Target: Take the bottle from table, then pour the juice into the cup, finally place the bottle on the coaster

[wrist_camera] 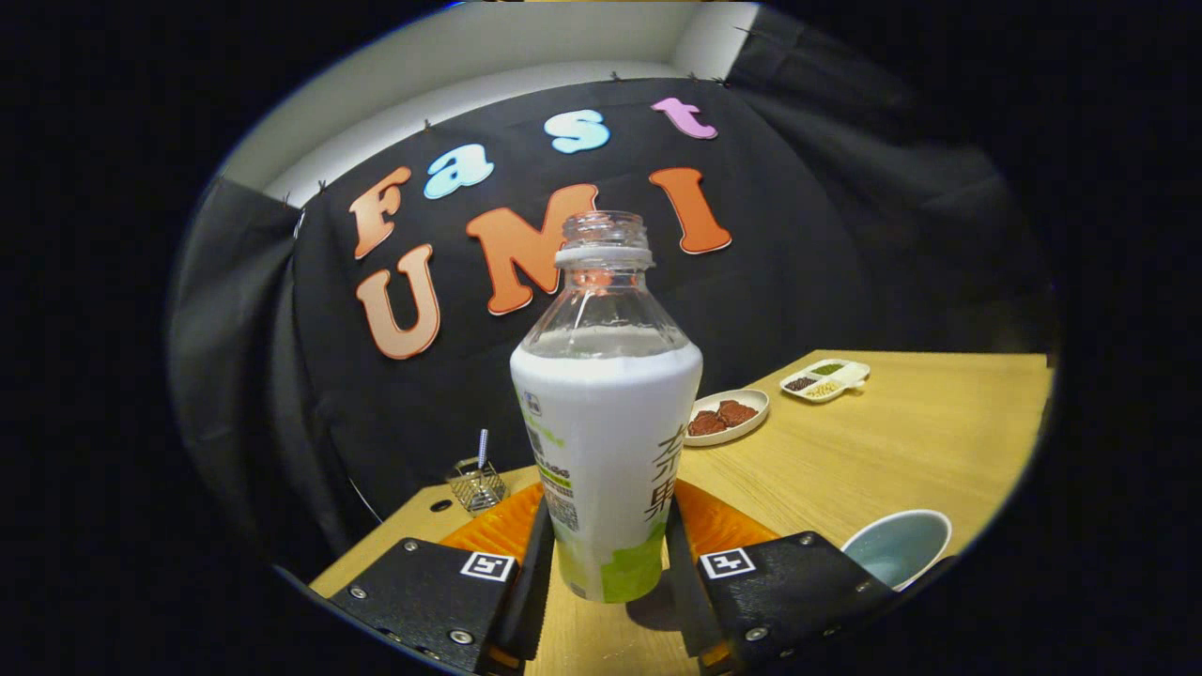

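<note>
I see the gripper (606, 563) pinching the bottle (606, 451), both fingers on its sides | bottle uncapped, upright, over the table (892, 451) | cup (900, 546) just right of the fingers

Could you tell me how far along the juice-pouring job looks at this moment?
Done: the bottle has no cap on it, and the gripper has it between its fingers, seemingly clamped. In hand: the bottle is upright, low over the table, with the orange coaster just behind it. Whether juice has been poured, I cannot tell; the cup beside the right finger shows no clear contents. Left: setting the bottle on the coaster.
</note>
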